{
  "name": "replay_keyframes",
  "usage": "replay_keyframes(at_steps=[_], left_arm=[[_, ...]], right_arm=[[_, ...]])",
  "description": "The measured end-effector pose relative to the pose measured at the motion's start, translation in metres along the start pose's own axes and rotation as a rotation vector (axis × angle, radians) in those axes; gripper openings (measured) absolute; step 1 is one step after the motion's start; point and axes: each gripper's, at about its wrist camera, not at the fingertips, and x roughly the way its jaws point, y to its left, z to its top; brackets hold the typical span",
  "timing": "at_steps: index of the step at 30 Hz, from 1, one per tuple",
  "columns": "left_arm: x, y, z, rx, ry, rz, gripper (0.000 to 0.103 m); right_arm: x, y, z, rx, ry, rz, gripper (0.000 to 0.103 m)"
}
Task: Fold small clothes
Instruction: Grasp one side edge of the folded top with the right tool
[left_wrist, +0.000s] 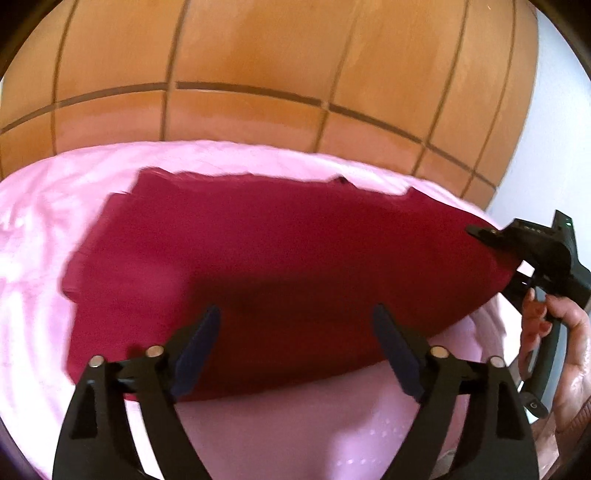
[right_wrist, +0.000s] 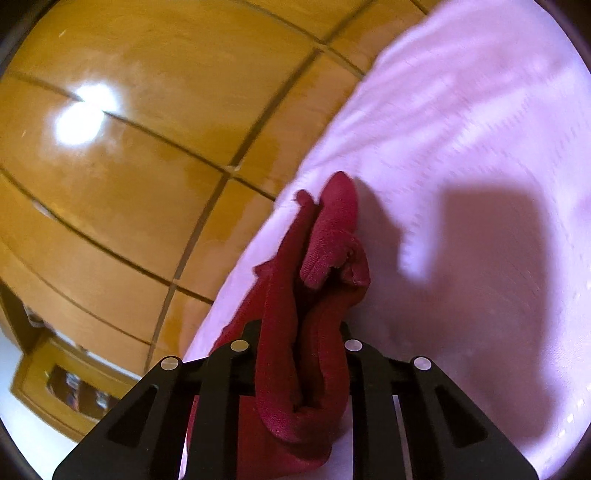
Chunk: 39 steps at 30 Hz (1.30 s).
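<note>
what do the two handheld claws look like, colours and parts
Both are matte black plastic. The left claw has two curved black arms with round silver pivot pins and flat dark navy finger pads. The right claw has the same black frame and silver pins; its body carries a small green light and a black handle.

Red garment (right_wrist: 325, 236) knit cloth, matt; pink sheet (left_wrist: 33, 229) soft cloth; floor tiles (left_wrist: 258, 48) glossy.

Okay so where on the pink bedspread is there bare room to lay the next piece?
Bare pink bedspread lies left of the red garment, and a patch sits under the open left gripper. The right side is crowded: the right gripper pinches the garment's corner there.
</note>
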Motion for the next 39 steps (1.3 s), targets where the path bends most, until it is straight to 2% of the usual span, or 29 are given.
replay_keyframes(at_steps=[5, 8, 12, 16, 25, 30, 35, 39], left_arm=[[-0.022, 0.037, 0.003, -0.067, -0.049, 0.090, 0.091], [-0.033, 0.068, 0.000, -0.141, -0.070, 0.150, 0.091], [-0.042, 0.107, -0.007, -0.268, -0.062, 0.190, 0.091], [-0.051, 0.138, -0.013, -0.364, -0.070, 0.216, 0.091], [-0.062, 0.165, -0.025, -0.429, -0.083, 0.241, 0.092], [-0.066, 0.177, -0.030, -0.470, -0.085, 0.248, 0.092], [-0.067, 0.182, -0.027, -0.492, -0.093, 0.237, 0.092], [-0.066, 0.184, -0.029, -0.511, -0.092, 0.223, 0.093]], right_arm=[[-0.003, 0.054, -0.002, -0.113, -0.007, 0.021, 0.017], [-0.001, 0.082, -0.006, -0.158, -0.001, 0.054, 0.017], [0.005, 0.119, -0.018, -0.209, 0.023, 0.115, 0.017], [0.020, 0.150, -0.035, -0.249, 0.069, 0.158, 0.017], [0.075, 0.206, -0.105, -0.349, 0.251, 0.222, 0.017], [0.109, 0.217, -0.160, -0.461, 0.355, 0.180, 0.017], [0.128, 0.212, -0.210, -0.560, 0.466, 0.129, 0.017], [0.130, 0.211, -0.231, -0.675, 0.473, 0.083, 0.017]])
